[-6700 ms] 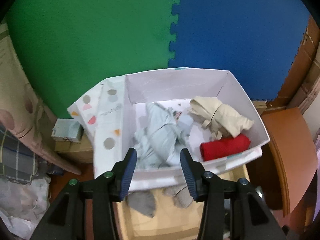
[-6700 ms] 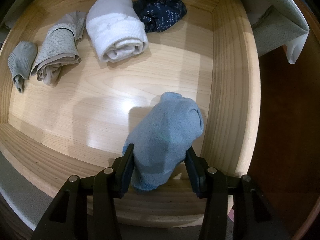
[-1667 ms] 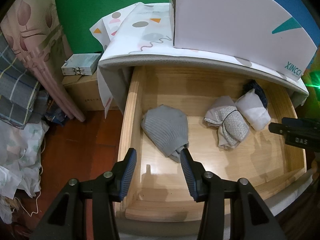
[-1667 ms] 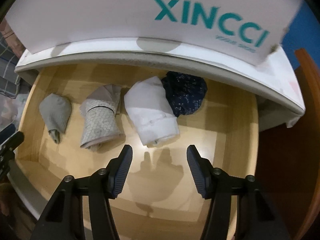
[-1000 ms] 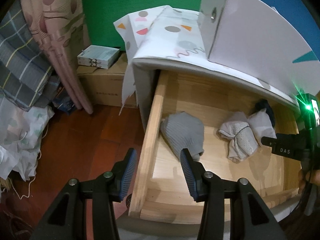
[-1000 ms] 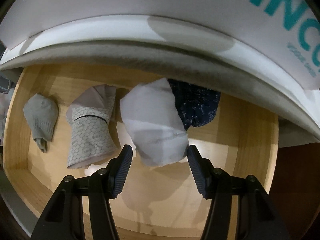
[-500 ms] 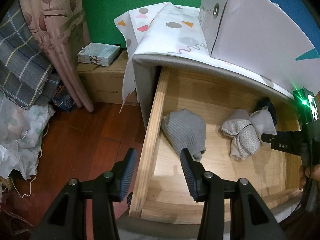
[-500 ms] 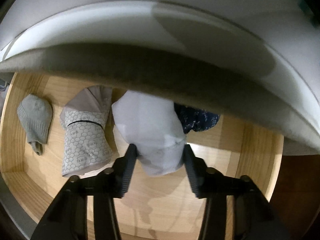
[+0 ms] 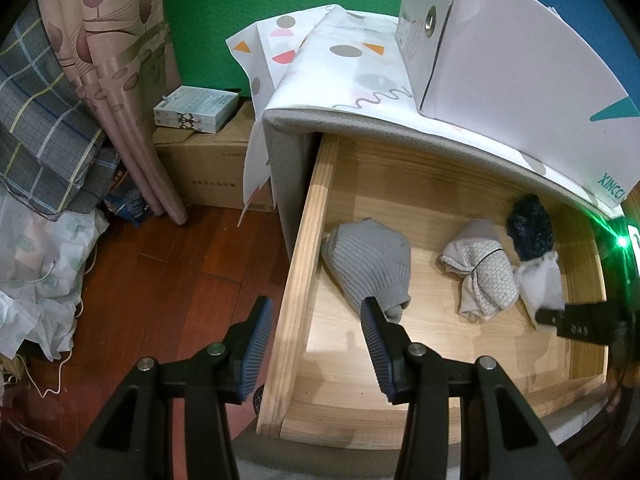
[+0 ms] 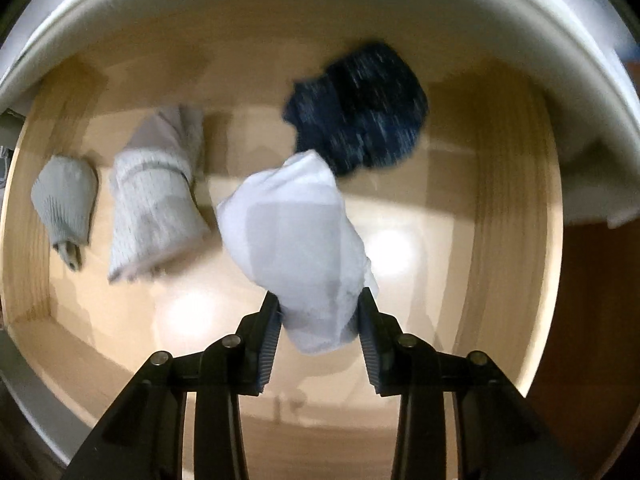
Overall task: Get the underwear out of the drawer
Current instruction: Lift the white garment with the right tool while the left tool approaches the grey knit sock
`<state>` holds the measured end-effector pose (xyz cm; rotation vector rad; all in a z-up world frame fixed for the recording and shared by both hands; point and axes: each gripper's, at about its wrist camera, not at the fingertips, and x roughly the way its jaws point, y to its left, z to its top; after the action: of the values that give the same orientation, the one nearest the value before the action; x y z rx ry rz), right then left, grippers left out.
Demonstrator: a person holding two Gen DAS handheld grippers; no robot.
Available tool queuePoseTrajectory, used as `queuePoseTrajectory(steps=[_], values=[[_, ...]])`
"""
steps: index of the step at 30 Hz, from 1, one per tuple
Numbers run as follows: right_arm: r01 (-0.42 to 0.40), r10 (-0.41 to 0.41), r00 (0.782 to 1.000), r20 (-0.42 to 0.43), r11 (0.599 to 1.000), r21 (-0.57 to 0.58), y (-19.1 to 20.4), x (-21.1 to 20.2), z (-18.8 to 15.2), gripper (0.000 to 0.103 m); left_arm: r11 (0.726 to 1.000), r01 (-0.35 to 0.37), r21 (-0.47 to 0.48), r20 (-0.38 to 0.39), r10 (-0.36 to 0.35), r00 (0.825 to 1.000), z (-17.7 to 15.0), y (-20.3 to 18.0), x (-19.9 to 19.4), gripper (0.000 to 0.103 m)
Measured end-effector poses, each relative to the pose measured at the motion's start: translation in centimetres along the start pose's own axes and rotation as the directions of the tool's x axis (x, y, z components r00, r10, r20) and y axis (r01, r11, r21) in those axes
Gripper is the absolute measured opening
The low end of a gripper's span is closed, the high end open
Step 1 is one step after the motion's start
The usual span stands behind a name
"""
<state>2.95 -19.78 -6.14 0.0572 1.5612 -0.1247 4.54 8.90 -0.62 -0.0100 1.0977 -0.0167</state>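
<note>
The open wooden drawer (image 9: 298, 248) holds rolled garments. My right gripper (image 10: 318, 322) is shut on the white rolled underwear (image 10: 296, 236) and holds it above the drawer floor; it also shows in the left wrist view (image 9: 540, 286). Left in the drawer are a dark blue patterned roll (image 10: 360, 120), a grey-white honeycomb roll (image 10: 152, 200) and a grey knit roll (image 10: 64, 200). My left gripper (image 9: 316, 340) is open and empty, straddling the drawer's left wall, with the grey knit roll (image 9: 370, 268) just beyond its right finger.
A white XINCCI box (image 9: 500, 52) stands on the cloth-covered cabinet top (image 9: 340, 76) that overhangs the drawer's back. Left of the cabinet are cardboard boxes (image 9: 208, 168), a curtain (image 9: 116, 80), folded fabric (image 9: 40, 120) and wooden floor (image 9: 160, 280).
My right gripper closed on the white roll and pulled it up and back, away from the dark blue roll. My left gripper stayed open and drifted slightly.
</note>
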Motion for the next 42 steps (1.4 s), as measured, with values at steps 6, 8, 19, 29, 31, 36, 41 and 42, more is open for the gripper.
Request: queuePoseTrajectory(steps=[6, 8, 19, 29, 31, 36, 41, 42], values=[[-0.017, 0.017, 0.998, -0.054, 1.0, 0.001, -0.9, 0.0, -2.4, 0.041, 1.0, 0.006, 0.002, 0.005, -0.006, 1.0, 0.1, 0.1, -0.1, 0.046], [-0.017, 0.018, 0.999, -0.049, 1.0, 0.004, -1.1, -0.2, -2.7, 0.044, 1.0, 0.006, 0.002, 0.005, -0.006, 1.0, 0.2, 0.1, -0.1, 0.046], [0.03, -0.027, 0.999, 0.037, 0.997, -0.071, 1.6, -1.3, -3.1, 0.067, 1.0, 0.006, 0.009, -0.005, -0.006, 1.0, 0.3, -0.1, 0.0, 0.046], [-0.004, 0.002, 0.999, -0.045, 0.999, -0.039, 0.9, 0.6, -2.8, 0.049, 1.0, 0.003, 0.013, -0.011, -0.003, 1.0, 0.2, -0.1, 0.1, 0.046], [-0.01, 0.009, 0.999, -0.046, 1.0, -0.023, 0.8, 0.4, -3.2, 0.047, 1.0, 0.003, 0.016, -0.012, -0.003, 1.0, 0.2, -0.1, 0.2, 0.046], [-0.005, 0.004, 0.997, -0.077, 1.0, -0.006, -0.1, 0.4, -4.9, 0.046, 1.0, 0.003, 0.017, -0.013, -0.003, 1.0, 0.3, -0.1, 0.2, 0.046], [0.0, 0.003, 0.993, -0.122, 1.0, 0.018, -1.3, 0.6, -7.2, 0.044, 1.0, -0.002, 0.023, -0.012, 0.003, 1.0, 0.3, -0.2, 0.2, 0.046], [0.004, -0.002, 0.992, -0.126, 1.0, 0.02, -1.5, 0.6, -7.6, 0.044, 1.0, -0.003, 0.023, -0.013, 0.003, 1.0, 0.2, -0.2, 0.2, 0.046]])
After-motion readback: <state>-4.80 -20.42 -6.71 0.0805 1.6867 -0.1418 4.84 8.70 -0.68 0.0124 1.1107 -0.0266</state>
